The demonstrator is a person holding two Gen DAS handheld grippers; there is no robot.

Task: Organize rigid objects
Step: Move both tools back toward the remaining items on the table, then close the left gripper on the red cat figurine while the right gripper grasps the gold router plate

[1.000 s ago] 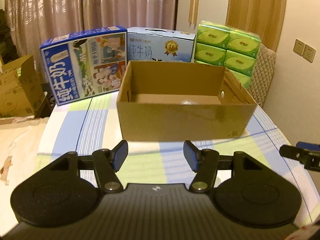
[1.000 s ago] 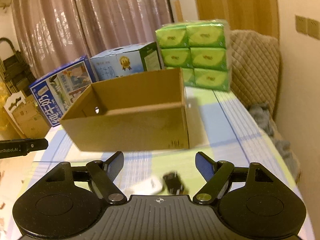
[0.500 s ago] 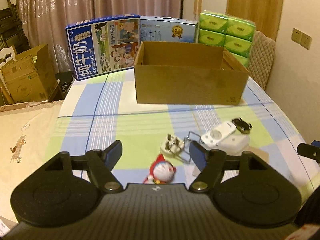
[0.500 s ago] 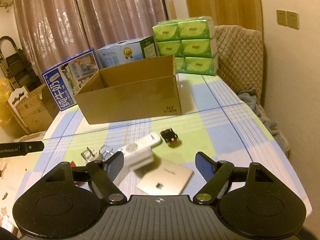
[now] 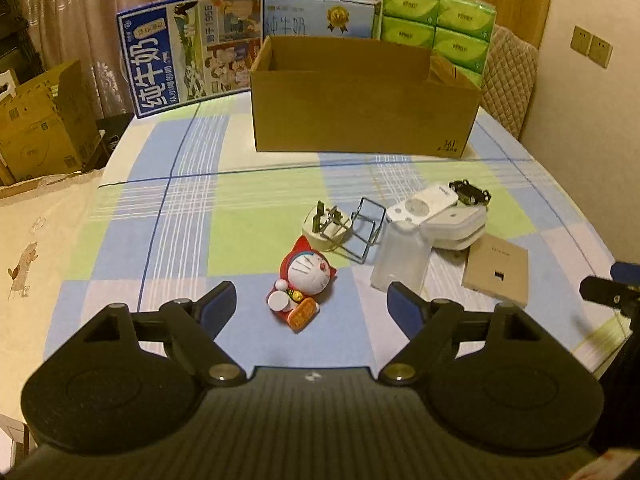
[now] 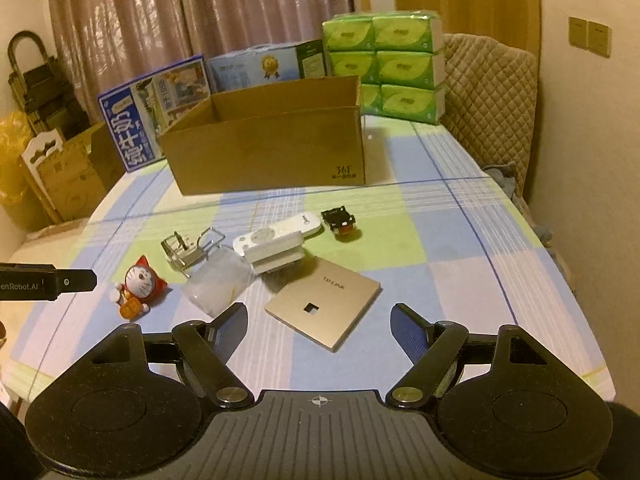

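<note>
Several small items lie on the checked tablecloth in front of an open cardboard box (image 5: 360, 112) (image 6: 272, 152). A red and white cat figurine (image 5: 306, 276) (image 6: 140, 284) lies on the cloth just ahead of my left gripper (image 5: 312, 292). Its jaws are opening, with nothing touching the pads. Further right are a white plug (image 5: 324, 226), a wire stand (image 5: 366, 228), a clear plastic cup (image 5: 400, 264), a white remote (image 5: 424, 204) and a black toy car (image 5: 470, 192). A gold wall panel (image 6: 324, 304) lies just ahead of my right gripper (image 6: 318, 312), which is open and holds nothing.
Two milk cartons (image 5: 192, 48) and a stack of green tissue packs (image 5: 440, 24) stand behind the box. A quilted chair (image 6: 488, 92) is at the far right corner. Cardboard boxes (image 5: 40, 128) sit off the table's left edge.
Both grippers have drawn back from the cardboard box and sunk a little, so the small items came into view. The left jaws have spread wider; the right jaws look unchanged.
</note>
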